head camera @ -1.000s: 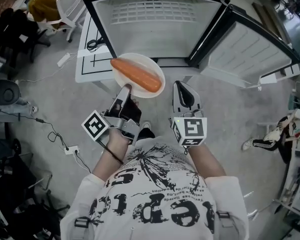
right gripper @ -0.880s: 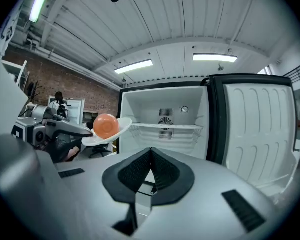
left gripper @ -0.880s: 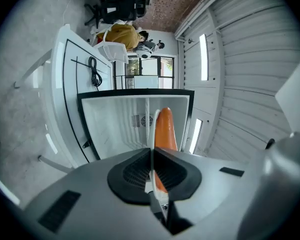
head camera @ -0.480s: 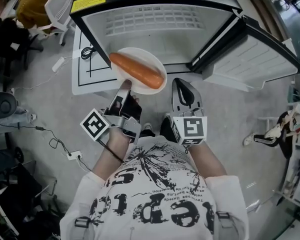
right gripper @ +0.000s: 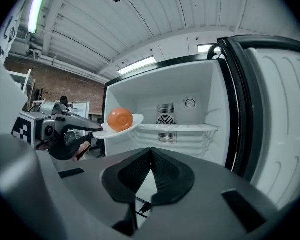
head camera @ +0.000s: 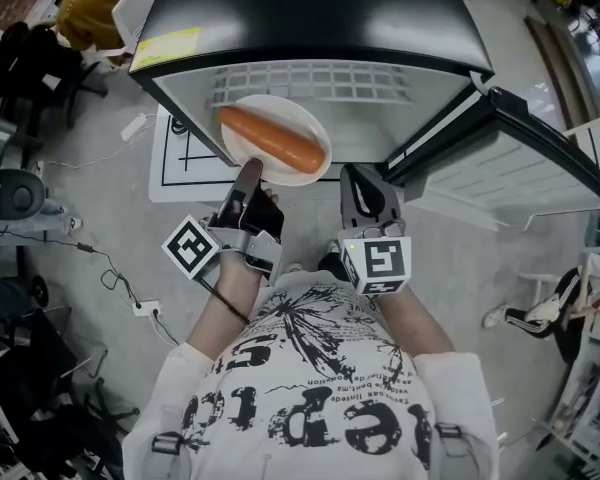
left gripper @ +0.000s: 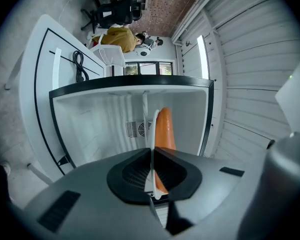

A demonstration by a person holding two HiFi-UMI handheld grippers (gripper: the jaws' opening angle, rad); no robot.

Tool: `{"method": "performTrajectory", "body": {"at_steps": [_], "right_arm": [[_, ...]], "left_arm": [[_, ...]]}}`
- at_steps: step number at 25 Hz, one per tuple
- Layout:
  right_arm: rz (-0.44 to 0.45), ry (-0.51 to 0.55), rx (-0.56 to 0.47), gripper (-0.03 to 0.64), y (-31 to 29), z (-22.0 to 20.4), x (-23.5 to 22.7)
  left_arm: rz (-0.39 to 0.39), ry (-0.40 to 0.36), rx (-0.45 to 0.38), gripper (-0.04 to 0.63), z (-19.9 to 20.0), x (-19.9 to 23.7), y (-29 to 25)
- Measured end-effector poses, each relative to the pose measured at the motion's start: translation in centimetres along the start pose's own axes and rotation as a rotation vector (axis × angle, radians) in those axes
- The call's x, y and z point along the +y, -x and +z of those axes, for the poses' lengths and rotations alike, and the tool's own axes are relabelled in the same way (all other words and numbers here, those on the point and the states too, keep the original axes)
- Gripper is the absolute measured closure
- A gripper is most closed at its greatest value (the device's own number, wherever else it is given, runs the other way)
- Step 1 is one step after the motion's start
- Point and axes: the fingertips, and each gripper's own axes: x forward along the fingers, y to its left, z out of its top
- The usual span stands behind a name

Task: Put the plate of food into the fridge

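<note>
The white plate [head camera: 285, 110] is pinched by its near rim in the left tool [head camera: 248, 173], jaws clamped right on the edge; an orange sausage [head camera: 272, 138] is lying across it, kind of diagonal. The plate is held out level at the mouth of the open fridge [head camera: 310, 8], toward the left side of the opening; seen from the right gripper view it sits about level with a wire shelf [right gripper: 175, 128], and whether it's past the front edge can't really be told. The fridge door [head camera: 500, 168] is swung wide open to the right. The right tool [head camera: 365, 183] is held just beside the plate, pointed at the fridge, jaws pressed together with nothing caught between them. A white worktop [head camera: 180, 158] can be seen left of the fridge.
</note>
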Motion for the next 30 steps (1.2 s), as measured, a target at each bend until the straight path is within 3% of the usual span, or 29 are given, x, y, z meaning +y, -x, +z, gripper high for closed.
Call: {"method": "performTrajectory", "body": {"at_steps": [6,15,30], "right_arm": [[0.052,-0.004,0.003,0.617,-2.0,0.0,-2.0],[0.016,-0.053,-0.002,0.617,-2.9,0.0,-5.5],[0.079,-0.056,0.021,0.617,-4.4,-0.6,-6.1]], "left_arm": [[0.011,-0.006,-0.052,0.571,0.3,0.0,-3.1],[0.027,-0.016,-0.118,0.571,0.4,-1.2,-6.5],[0.092,0.062,-0.183,0.571,0.8,-0.3,-9.7]]}}
